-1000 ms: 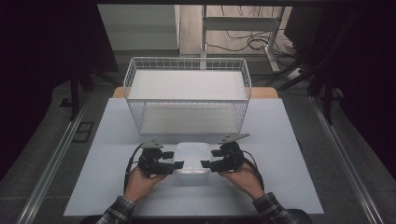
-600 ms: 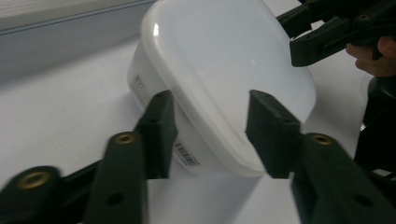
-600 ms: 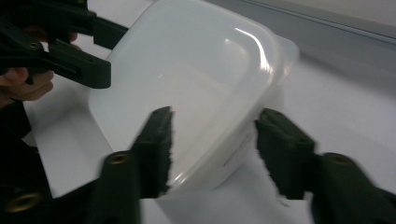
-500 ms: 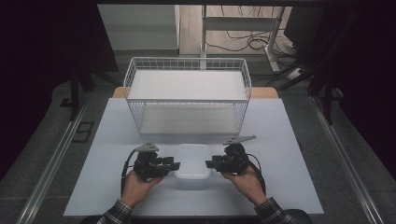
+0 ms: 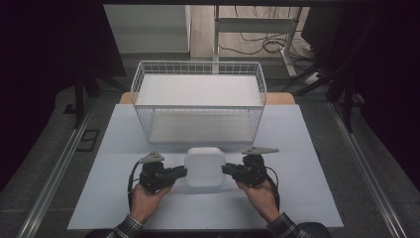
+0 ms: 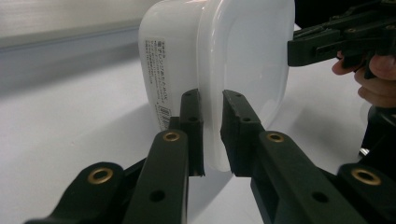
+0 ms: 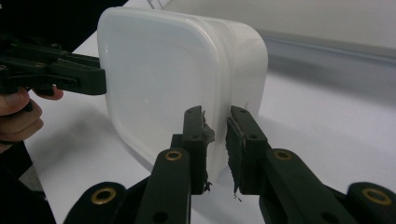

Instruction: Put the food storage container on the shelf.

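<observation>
White counter (image 5: 307, 198) under me, wire basket (image 5: 198, 101) at its far side, dark room around. White lidded tub (image 5: 204, 166) sits on the counter just in front of the basket, between my two hands. My left gripper (image 6: 211, 135) is narrow, jaws pinching the tub's lid rim on its left edge. My right gripper (image 7: 216, 140) is narrow too, clamped on the rim at the opposite edge. Printed label (image 6: 158, 77) on the tub's side wall, text too small to read.
</observation>
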The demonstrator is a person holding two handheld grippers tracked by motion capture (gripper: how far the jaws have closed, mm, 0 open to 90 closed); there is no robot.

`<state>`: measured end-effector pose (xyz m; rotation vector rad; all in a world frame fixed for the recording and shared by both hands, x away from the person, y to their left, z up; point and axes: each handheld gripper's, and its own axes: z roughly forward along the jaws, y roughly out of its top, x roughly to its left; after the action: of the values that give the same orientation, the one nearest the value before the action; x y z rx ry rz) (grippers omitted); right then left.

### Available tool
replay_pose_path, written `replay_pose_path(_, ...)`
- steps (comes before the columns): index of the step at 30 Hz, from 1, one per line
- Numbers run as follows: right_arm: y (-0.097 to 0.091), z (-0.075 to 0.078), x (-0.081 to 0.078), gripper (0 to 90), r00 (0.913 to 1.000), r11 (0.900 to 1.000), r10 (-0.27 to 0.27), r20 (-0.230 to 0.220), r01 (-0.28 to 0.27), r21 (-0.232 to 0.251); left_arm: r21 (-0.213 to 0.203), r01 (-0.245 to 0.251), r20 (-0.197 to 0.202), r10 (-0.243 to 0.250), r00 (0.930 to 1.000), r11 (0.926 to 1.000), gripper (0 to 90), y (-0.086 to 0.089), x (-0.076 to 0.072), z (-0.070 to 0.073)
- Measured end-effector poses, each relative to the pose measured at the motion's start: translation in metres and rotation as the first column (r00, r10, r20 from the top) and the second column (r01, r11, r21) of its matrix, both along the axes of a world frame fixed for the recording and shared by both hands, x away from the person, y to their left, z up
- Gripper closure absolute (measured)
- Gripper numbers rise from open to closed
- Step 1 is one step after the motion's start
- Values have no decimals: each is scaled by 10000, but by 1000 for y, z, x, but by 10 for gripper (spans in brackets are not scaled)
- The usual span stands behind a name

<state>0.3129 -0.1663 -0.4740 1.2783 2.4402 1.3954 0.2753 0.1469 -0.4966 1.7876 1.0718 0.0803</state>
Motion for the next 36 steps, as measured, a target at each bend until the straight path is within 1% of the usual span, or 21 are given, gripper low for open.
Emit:
replay_pose_path(1,0,0,0,774,10000,10000,0,0,0,0,0,0,0,0,10000,10000,797,0,0,0)
replay_pose_path(2,1,2,0,774,9998,10000,-22,180,22,9,71,-57,123,56,9999,10000,797,0,1,1)
replay_pose_path(3,1,2,0,774,9998,10000,-22,180,22,9,71,-57,123,56,9999,10000,797,0,1,1)
replay_pose_path(4,2,4,0,773,9992,10000,-38,406,41,-74,82,-93,158,92,9998,9999,797,-1,1,2)
replay_pose_path(5,2,4,0,773,9992,10000,-38,406,41,-74,104,-97,206,95,9997,9999,797,-1,2,2)
replay_pose_path(6,2,7,1,773,9982,9999,-24,603,33,-141,123,-132,287,128,9995,9998,797,-1,4,4)
replay_pose_path(7,2,7,1,773,9982,9999,-24,603,33,-141,123,-132,287,128,9995,9998,797,-1,4,4)
replay_pose_path(8,3,9,3,773,9972,9998,0,746,14,-186,148,-139,370,134,9992,9998,797,-1,7,6)
replay_pose_path(10,3,10,4,773,9969,9998,8,788,6,-183,165,-150,430,143,9990,9998,797,0,8,7)
replay_pose_path(13,5,14,9,773,9953,9997,50,972,-27,-242,226,-240,566,227,9981,9995,797,0,13,11)
replay_pose_path(15,9,19,15,772,9923,9993,108,1232,-64,-362,263,-346,683,327,9971,9991,796,3,18,14)
replay_pose_path(19,13,23,22,772,9896,9990,168,1429,-107,-431,294,-454,740,431,9963,9985,795,6,24,15)
replay_pose_path(20,16,24,27,772,9883,9989,177,1516,-107,-466,317,-510,766,484,9959,9982,795,8,29,17)
replay_pose_path(21,16,24,27,772,9883,9989,177,1516,-107,-466,317,-510,766,484,9959,9982,795,8,29,17)
replay_pose_path(22,19,25,32,771,9872,9989,180,1587,-110,-449,337,-572,777,544,9955,9978,795,9,33,18)
replay_pose_path(25,21,24,37,771,9872,9991,149,1587,-82,-428,377,-615,809,583,9950,9974,795,11,38,20)
replay_pose_path(26,22,24,43,769,9875,9991,138,1569,-75,-409,424,-668,832,632,9945,9969,795,11,43,21)
replay_pose_path(28,23,23,46,769,9874,9992,116,1576,-53,-400,419,-681,832,644,9944,9968,795,11,46,21)
replay_pose_path(30,23,23,55,768,9872,9994,62,1593,-7,-347,369,-740,826,707,9941,9966,795,11,55,22)
replay_pose_path(32,23,23,58,768,9869,9994,20,1611,37,-352,364,-759,839,727,9938,9964,794,10,58,22)
replay_pose_path(36,22,21,73,765,9878,9992,-198,1545,249,-314,499,-797,859,752,9935,9956,794,7,75,23)
